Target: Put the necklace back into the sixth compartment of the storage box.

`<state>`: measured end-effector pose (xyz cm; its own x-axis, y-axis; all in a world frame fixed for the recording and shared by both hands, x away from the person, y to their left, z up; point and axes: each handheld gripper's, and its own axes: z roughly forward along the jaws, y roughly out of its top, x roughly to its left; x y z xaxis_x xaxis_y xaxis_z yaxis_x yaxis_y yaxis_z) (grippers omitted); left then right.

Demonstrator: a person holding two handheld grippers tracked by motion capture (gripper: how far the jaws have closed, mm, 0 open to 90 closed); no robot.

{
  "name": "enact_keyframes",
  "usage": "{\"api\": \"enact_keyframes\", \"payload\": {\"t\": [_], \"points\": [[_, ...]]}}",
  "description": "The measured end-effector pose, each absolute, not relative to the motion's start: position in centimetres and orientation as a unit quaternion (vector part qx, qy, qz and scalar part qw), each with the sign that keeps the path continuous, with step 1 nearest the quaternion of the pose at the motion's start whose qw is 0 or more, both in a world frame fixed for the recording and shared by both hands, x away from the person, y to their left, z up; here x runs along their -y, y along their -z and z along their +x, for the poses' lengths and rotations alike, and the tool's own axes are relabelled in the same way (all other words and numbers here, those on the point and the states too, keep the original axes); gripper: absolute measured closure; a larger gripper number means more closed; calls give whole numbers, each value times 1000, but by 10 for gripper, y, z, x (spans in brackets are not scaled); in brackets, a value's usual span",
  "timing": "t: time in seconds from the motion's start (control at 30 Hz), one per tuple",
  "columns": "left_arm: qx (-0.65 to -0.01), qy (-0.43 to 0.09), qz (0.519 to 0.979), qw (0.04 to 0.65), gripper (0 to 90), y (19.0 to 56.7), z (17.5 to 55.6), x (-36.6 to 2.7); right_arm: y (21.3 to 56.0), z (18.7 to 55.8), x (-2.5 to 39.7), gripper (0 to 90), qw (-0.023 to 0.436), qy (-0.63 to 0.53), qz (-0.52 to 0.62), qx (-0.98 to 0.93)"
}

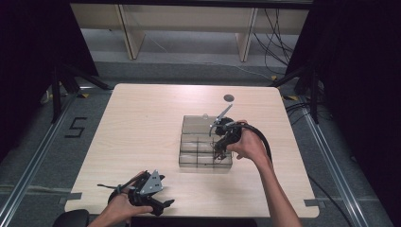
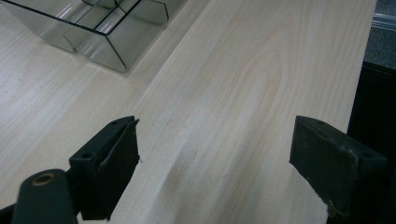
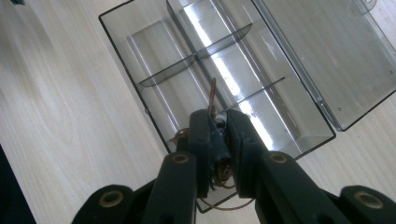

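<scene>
At the near left edge of the pale wooden surface [image 1: 142,123], the left gripper [image 1: 163,204] rests low in the person's left hand [image 1: 118,208], its fingers [image 2: 109,163] spread wide over bare wood with nothing between them. To the right, past the middle of the surface, lies the clear smoky plastic compartment box [image 1: 198,142] with its lid folded open on the far side. Over the box's near right compartment, the right gripper [image 3: 218,140] has its fingers [image 3: 243,144] pinching a small dark piece with thin coppery wire [image 3: 214,91], which hangs in that compartment.
</scene>
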<state>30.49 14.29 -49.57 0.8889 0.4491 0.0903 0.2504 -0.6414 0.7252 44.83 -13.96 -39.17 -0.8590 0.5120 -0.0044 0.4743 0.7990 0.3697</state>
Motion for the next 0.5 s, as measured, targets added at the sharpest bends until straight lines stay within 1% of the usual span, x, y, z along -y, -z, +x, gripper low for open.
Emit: {"api": "enact_keyframes", "payload": {"t": [0.1,0.33,0.5], "points": [[-205,-124,894,379,151,497,304,-142,395,449,138,812,45,-181,264,-946],[-202,-124,895,377,151,496,304,-143,405,452,139,812,43,-178,265,-947],[-200,-129,895,377,151,495,305,-143,411,454,140,812,30,-181,271,-945]]}}
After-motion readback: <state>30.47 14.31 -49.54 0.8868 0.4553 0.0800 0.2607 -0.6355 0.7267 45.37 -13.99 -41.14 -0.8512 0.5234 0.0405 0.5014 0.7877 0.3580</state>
